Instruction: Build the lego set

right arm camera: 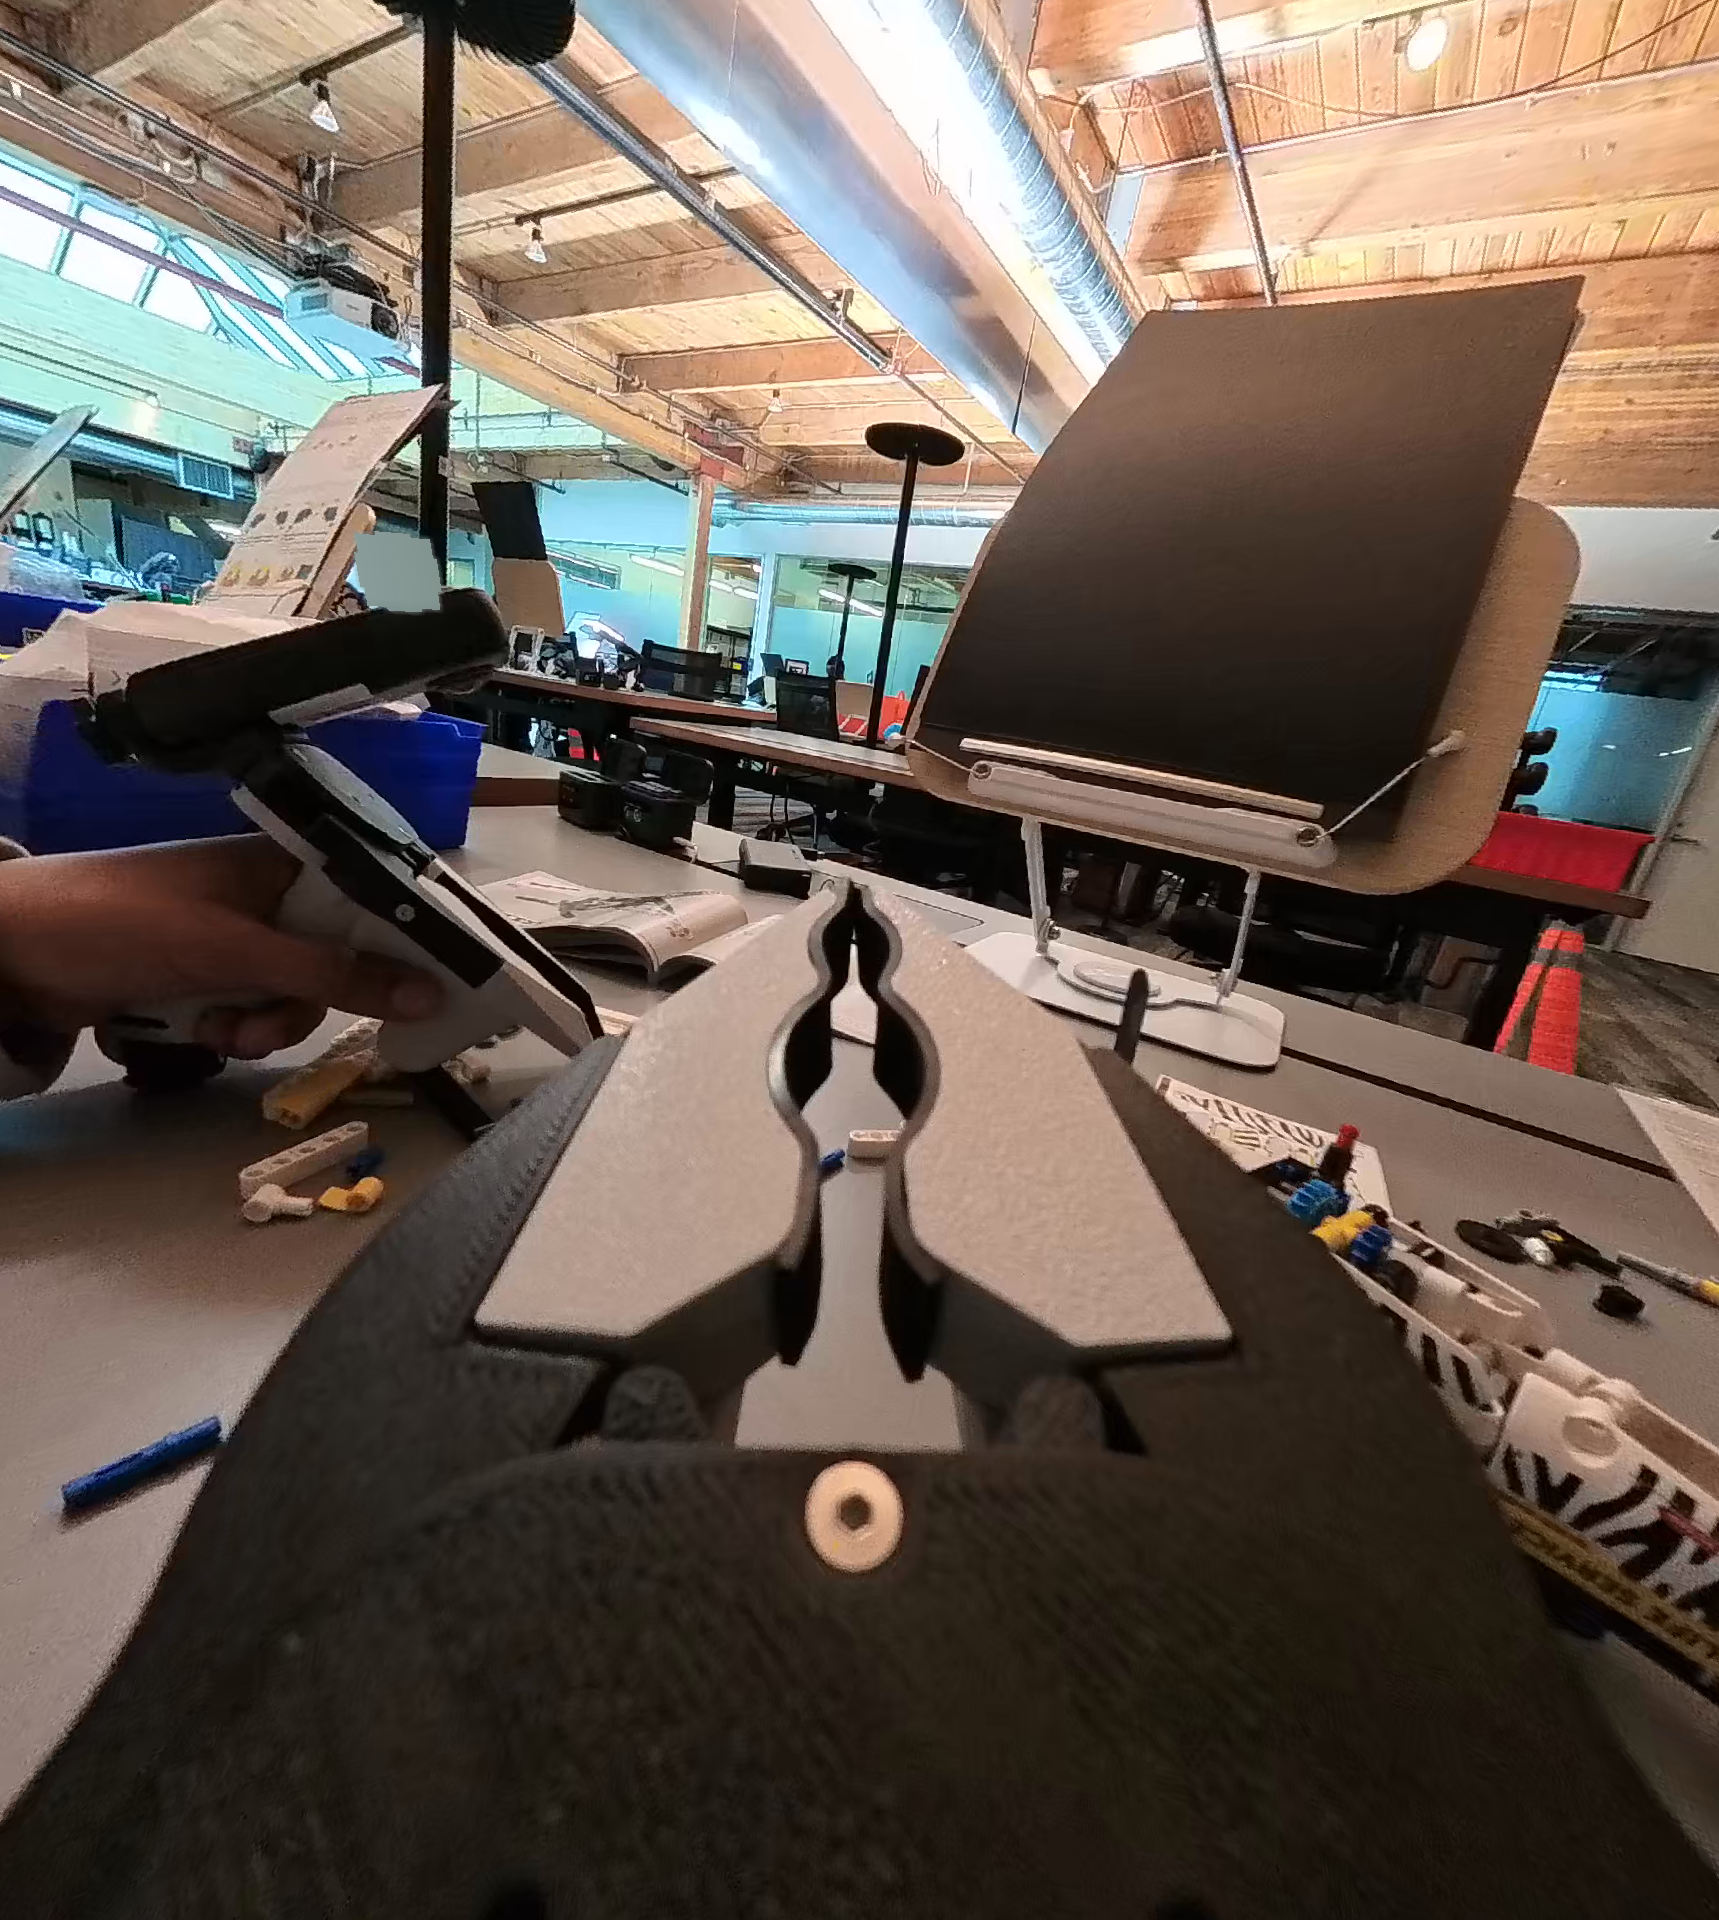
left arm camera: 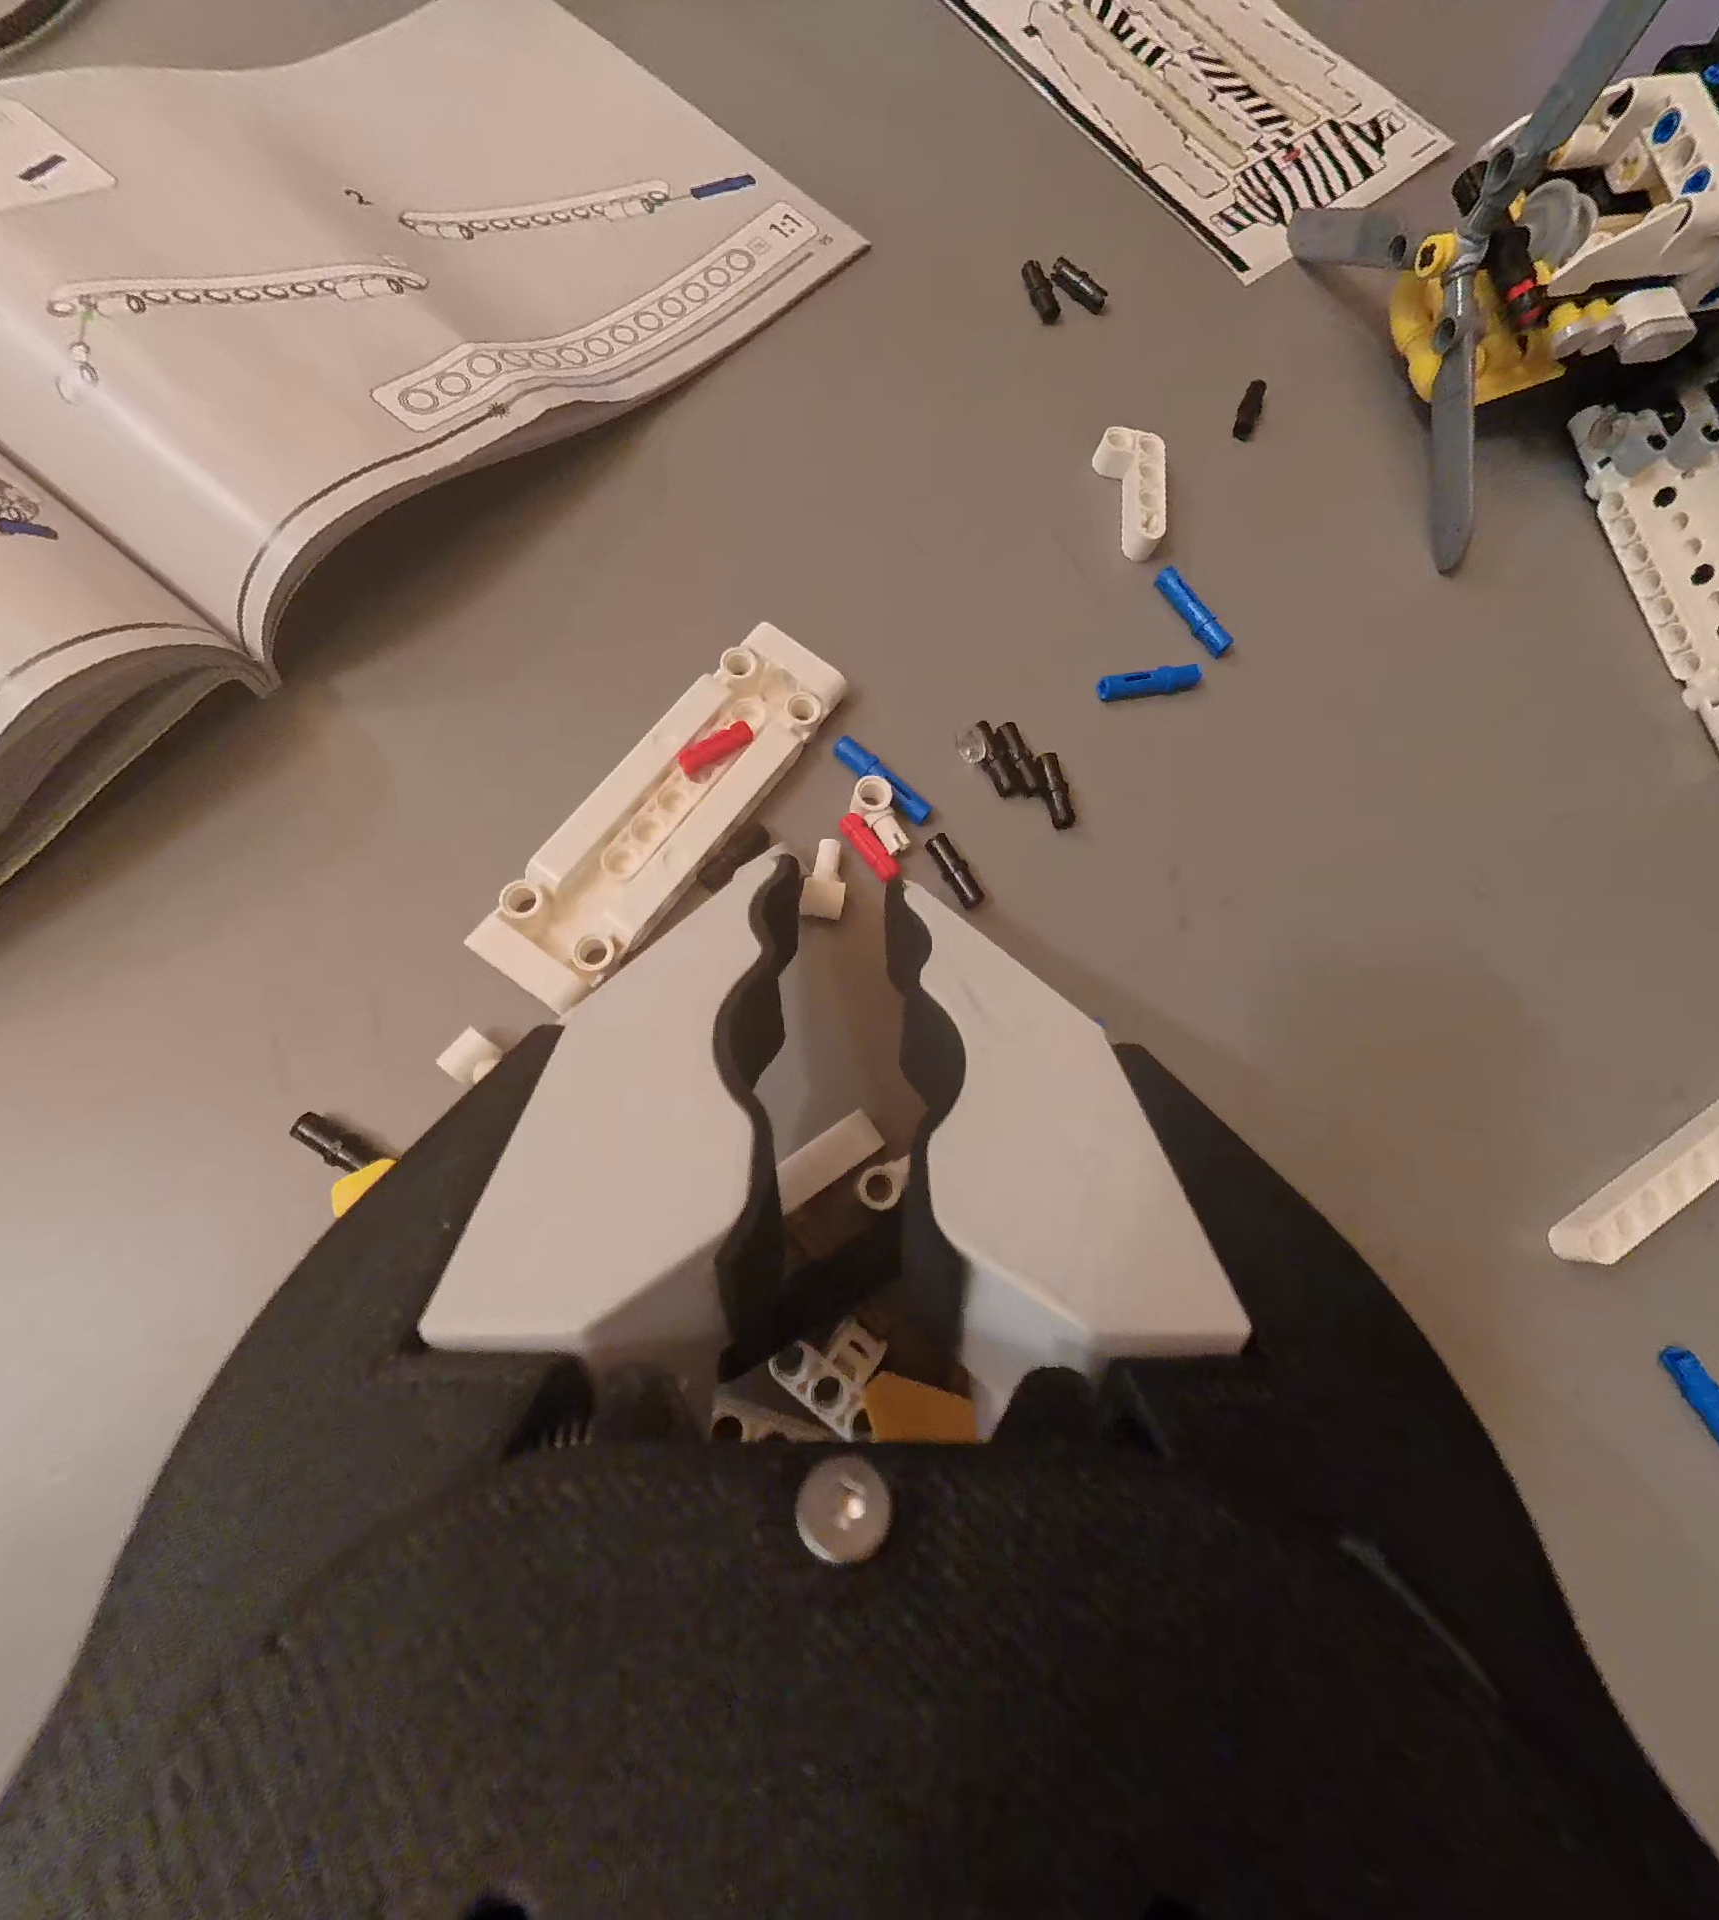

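My left gripper [left arm camera: 842, 883] is open and points down at the grey table, its tips on either side of a small white connector [left arm camera: 822, 888]. A red pin [left arm camera: 867, 847], a blue pin [left arm camera: 881, 779] and black pins [left arm camera: 1026, 774] lie just beyond the tips. A white panel [left arm camera: 657, 821] with a red pin [left arm camera: 715, 750] resting in it lies to the left. The partly built model [left arm camera: 1603, 312] with grey propeller blades stands at the far right. My right gripper [right arm camera: 853, 902] is shut and empty, raised above the table. The left gripper [right arm camera: 580, 1018], held in a hand, shows to its left.
An open instruction booklet [left arm camera: 263, 364] and a sticker sheet [left arm camera: 1198, 114] lie at the back. A white L-beam [left arm camera: 1135, 494], a long white beam [left arm camera: 1686, 1164] and blue pins [left arm camera: 1193, 613] are scattered on the right. A book stand [right arm camera: 1229, 623] and zebra-striped model part [right arm camera: 1613, 1455] sit near the right gripper. There is about 20 cm between the tips of the two grippers.
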The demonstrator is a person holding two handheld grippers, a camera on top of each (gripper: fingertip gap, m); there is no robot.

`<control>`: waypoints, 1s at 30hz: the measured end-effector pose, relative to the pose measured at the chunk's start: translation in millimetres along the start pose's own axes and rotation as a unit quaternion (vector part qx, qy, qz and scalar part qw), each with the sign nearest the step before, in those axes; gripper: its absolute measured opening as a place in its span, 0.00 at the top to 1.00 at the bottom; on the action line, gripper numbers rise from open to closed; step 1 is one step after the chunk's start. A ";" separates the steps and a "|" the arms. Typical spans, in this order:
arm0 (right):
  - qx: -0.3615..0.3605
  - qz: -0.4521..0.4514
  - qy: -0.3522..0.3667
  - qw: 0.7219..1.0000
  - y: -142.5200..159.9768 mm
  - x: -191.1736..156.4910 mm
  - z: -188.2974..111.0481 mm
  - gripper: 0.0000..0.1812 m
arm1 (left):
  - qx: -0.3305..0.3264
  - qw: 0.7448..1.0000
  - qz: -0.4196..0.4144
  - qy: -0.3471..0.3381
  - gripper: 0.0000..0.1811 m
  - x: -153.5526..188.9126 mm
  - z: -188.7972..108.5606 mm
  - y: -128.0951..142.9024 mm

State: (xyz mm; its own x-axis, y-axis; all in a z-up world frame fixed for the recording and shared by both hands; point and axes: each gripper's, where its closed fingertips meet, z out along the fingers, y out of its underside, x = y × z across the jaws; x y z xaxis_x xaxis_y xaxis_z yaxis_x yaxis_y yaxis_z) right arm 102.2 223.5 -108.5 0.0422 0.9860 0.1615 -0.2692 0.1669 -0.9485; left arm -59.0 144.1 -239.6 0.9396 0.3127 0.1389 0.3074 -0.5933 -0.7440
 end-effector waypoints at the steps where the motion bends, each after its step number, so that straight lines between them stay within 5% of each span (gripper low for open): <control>1: 0.000 -0.001 0.000 1.000 0.0 -0.4 0.1 1.00 | 0.000 1.000 0.000 0.000 0.92 0.1 -0.2 0.2; 13: 0.000 -0.009 -0.004 1.000 -0.4 -3.2 0.4 1.00 | -0.026 0.998 0.024 -0.042 0.87 -8.9 1.6 8.1; 20: 0.000 -0.011 -0.005 1.000 -0.4 -4.6 0.8 1.00 | -0.022 0.999 0.030 -0.022 0.96 -2.8 1.1 7.0; 30: -0.001 -0.012 -0.006 1.000 -0.6 -5.9 1.8 1.00 | 0.040 0.999 0.025 -0.013 0.97 -3.0 -15.0 -4.3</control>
State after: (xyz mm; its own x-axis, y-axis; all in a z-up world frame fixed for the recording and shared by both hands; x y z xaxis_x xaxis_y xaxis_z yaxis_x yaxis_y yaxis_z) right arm 100.4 217.6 -108.3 0.0376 0.9815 0.1876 -0.2671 0.1908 -0.9446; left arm -60.9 134.5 -227.0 0.9488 0.3044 0.0841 0.2464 -0.5471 -0.8000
